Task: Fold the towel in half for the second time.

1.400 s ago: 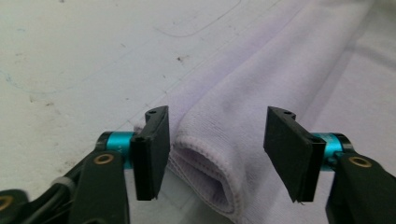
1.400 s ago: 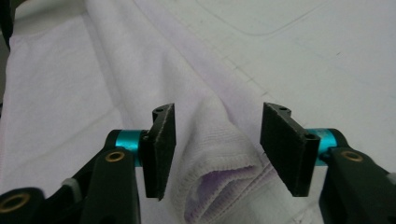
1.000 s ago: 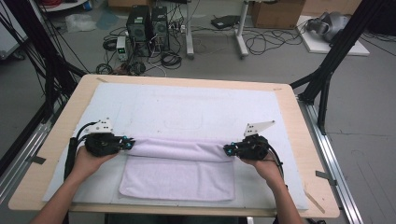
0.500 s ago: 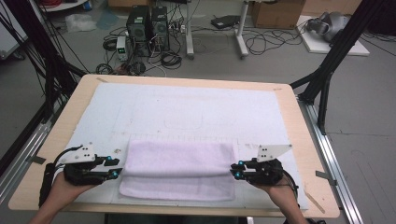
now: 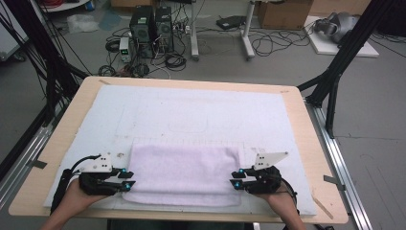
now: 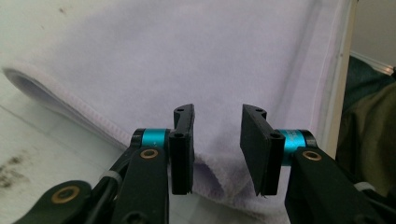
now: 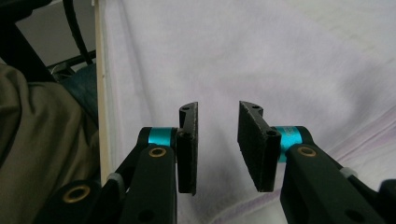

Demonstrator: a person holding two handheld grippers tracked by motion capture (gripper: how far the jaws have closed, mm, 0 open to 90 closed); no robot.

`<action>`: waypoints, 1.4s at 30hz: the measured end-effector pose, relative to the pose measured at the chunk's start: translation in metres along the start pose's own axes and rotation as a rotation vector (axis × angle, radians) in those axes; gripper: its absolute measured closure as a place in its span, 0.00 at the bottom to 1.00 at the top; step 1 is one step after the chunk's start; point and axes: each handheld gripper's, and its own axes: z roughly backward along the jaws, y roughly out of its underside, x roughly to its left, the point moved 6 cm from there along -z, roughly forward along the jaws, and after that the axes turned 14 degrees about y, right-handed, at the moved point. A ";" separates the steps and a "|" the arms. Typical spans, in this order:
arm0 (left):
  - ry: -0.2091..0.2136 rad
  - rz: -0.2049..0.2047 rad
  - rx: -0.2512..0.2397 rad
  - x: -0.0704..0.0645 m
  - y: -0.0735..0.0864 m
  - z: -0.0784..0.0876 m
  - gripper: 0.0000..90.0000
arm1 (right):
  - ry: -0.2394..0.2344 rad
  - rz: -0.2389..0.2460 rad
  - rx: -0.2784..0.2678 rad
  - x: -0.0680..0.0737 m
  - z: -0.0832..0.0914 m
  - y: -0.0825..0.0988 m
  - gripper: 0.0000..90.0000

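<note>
From above: one folded lilac towel (image 5: 184,173) at the near edge of one white mat (image 5: 201,112), flanked by two grippers, left gripper (image 5: 130,179) and right gripper (image 5: 235,179). Along the left gripper: jaws parted, just opening, seemingly clear of the fold. Along the right gripper: likewise released. No legible writing.

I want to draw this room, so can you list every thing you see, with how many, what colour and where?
towel: one, pale lilac, folded, on the mat near the front edge.
mat: one, white, covering most of the table.
table: one, light wood, in the middle.
computers: two, black, on the floor behind the table.
cables: many, black, on the floor.
boxes: cardboard, brown, back right, cut off by the frame.
hands: two, at the bottom edge.
left gripper: one, black, jaws open at the towel's left end, having just been opening.
right gripper: one, black, jaws open at the towel's right end, having just been opening.
</note>
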 end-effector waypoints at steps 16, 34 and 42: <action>-0.012 -0.032 -0.068 -0.009 -0.015 0.016 0.70 | 0.027 0.020 0.004 0.005 0.007 0.005 0.75; -0.038 -0.036 0.051 -0.007 0.007 -0.009 0.89 | 0.033 0.089 0.084 0.015 -0.013 0.014 0.86; -0.044 -0.043 0.012 -0.010 -0.006 0.009 0.95 | 0.017 0.085 0.037 0.013 -0.003 0.000 0.97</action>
